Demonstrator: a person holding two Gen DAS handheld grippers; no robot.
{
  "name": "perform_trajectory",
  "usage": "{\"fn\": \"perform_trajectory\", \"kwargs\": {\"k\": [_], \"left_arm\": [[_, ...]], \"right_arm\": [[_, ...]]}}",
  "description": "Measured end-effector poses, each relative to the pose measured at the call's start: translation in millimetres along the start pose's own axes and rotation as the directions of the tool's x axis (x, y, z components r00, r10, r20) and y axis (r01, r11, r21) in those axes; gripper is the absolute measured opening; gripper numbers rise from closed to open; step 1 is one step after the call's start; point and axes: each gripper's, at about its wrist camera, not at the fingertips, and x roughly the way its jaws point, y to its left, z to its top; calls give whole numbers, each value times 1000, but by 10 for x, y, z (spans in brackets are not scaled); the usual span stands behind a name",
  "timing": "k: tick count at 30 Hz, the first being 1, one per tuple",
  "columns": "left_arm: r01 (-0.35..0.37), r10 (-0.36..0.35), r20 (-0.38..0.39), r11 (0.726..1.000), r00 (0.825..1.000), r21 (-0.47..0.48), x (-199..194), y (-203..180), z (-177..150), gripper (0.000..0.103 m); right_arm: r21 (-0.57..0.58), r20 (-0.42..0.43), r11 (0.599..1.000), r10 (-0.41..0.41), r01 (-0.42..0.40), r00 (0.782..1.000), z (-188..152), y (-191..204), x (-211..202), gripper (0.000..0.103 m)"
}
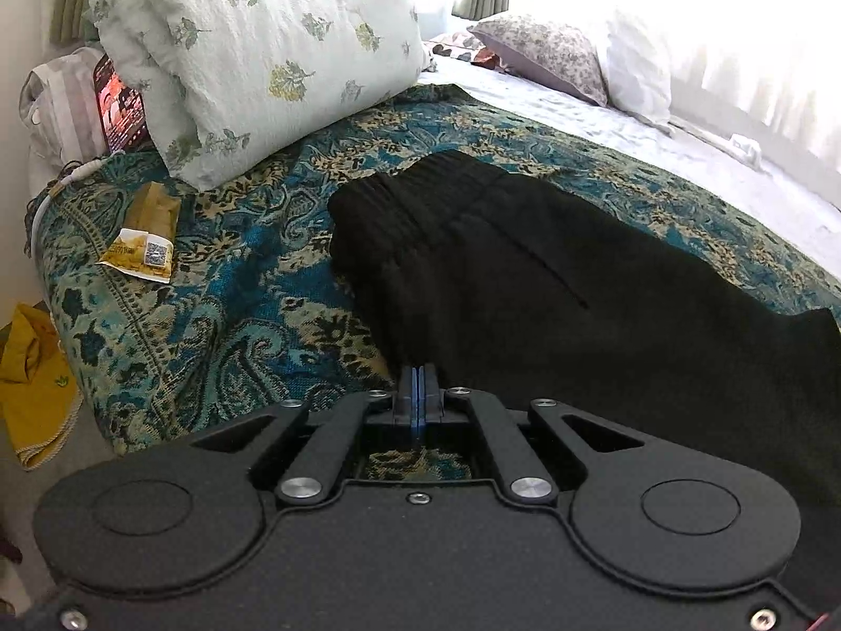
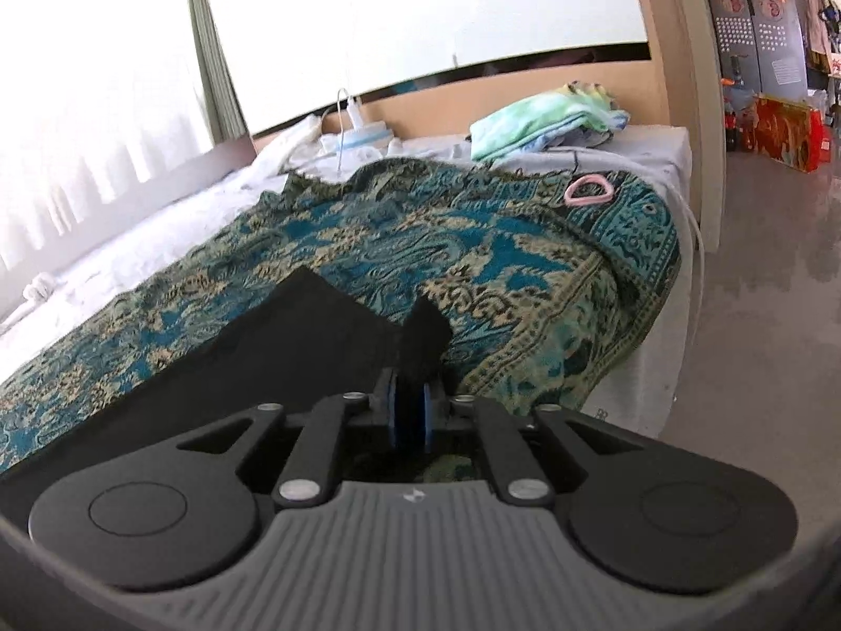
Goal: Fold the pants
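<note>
Covering the bed, teal paisley blanket (image 1: 236, 284), black pants (image 1: 525, 273), bright window (image 2: 420, 5)

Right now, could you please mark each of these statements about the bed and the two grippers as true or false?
1. The pants are black. True.
2. The pants lie on a plain white sheet. False: they lie on a teal and beige patterned bedspread.
3. The left gripper has its fingers closed together at the near edge of the pants. True.
4. The right gripper has nothing between its fingers. False: a fold of black cloth stands between its blue pads.
5. A pink ring lies near the far corner of the bedspread. True.
6. The yellow packet lies on top of the pants. False: it lies apart from them, near the flowered pillow.
</note>
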Motion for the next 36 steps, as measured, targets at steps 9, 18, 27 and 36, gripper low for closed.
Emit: {"fn": "perform_trajectory", "kwargs": {"k": [9, 18, 27, 36], "left_arm": [[15, -15, 44, 1000, 999, 5, -120, -19, 33, 54], [208, -245, 165, 955, 955, 213, -525, -657, 139, 39], [519, -526, -106, 747, 844, 416, -276, -1906, -72, 8], [474, -465, -127, 787, 876, 395, 495, -2579, 12, 9]], "right_arm": [[-44, 101, 993, -108, 113, 989, 122, -60, -130, 61], [-292, 25, 943, 176, -161, 984, -35, 1136, -306, 79], [-405, -165, 791, 430, -459, 887, -886, 2487, -604, 89], [-463, -197, 764, 406, -449, 893, -1279, 2804, -682, 103]]}}
